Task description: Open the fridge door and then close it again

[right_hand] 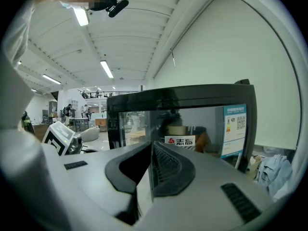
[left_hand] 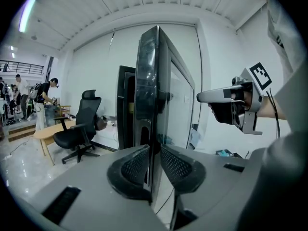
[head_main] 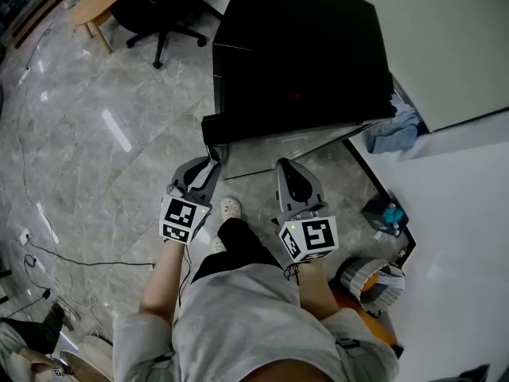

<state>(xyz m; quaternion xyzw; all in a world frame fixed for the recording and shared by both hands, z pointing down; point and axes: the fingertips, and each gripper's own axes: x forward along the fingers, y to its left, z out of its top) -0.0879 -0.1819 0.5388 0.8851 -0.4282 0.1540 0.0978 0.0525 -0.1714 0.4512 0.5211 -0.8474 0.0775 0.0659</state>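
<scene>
The black fridge (head_main: 302,46) stands ahead with its glass door (head_main: 270,156) swung out towards me. My left gripper (head_main: 210,164) is at the door's free edge. In the left gripper view that edge (left_hand: 153,95) runs upright between the two pads, and my left gripper (left_hand: 154,163) is shut on it. My right gripper (head_main: 288,172) hovers in front of the glass, a little right of the left one, touching nothing. In the right gripper view the glass door (right_hand: 192,124) with its stickers fills the middle, and my right gripper (right_hand: 150,150) has its tips together, holding nothing.
A black office chair (head_main: 159,14) and a wooden table (head_main: 99,2) stand at the far left on the marble floor. A blue cloth (head_main: 394,134) lies by the white wall to the right. Cables (head_main: 48,249) trail at the left. My shoe (head_main: 230,208) is below the door.
</scene>
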